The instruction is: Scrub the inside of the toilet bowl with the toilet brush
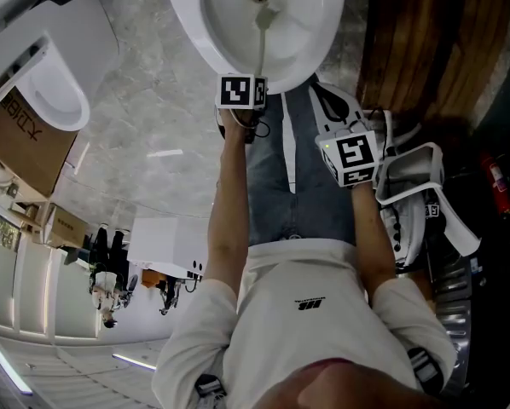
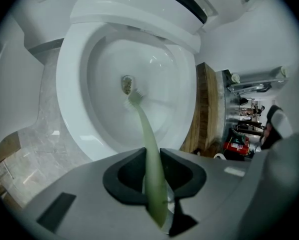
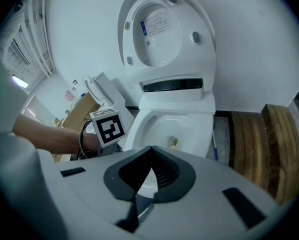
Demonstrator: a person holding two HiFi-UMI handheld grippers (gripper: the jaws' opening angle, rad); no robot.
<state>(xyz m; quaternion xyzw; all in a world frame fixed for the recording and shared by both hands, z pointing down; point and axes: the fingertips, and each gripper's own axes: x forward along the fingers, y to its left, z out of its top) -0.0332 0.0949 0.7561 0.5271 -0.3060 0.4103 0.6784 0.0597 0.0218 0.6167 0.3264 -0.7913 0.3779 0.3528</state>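
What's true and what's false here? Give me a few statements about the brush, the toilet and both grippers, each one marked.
1. The left gripper is shut on the toilet brush. True.
2. The head of the toilet brush lies on the floor. False: it is inside the toilet bowl, by the drain.
3. The lid is down. False: the lid stands raised.
4. The right gripper holds nothing, its jaws together. True.
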